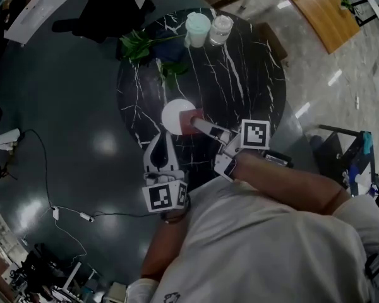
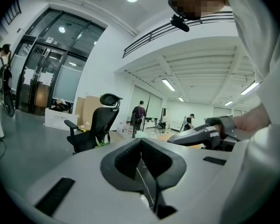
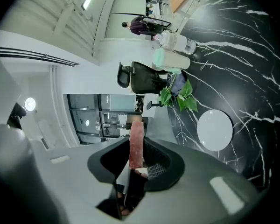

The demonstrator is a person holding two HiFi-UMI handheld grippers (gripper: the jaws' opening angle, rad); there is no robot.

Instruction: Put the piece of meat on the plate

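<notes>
Your right gripper (image 3: 136,143) is clamped on the piece of meat (image 3: 136,130). The reddish slab is pinched between the jaws and pokes out past the tips. From the head view, the meat sits right at the near edge of the white plate (image 1: 174,113) on the black marble table (image 1: 252,74); can't tell if it's touching. Your left gripper (image 2: 141,141) is closed up with nothing in it, hanging just beside the right one at the table's near rim. Two lidded cups (image 1: 198,29) and a leafy plant (image 1: 142,45) are over on the far side.
</notes>
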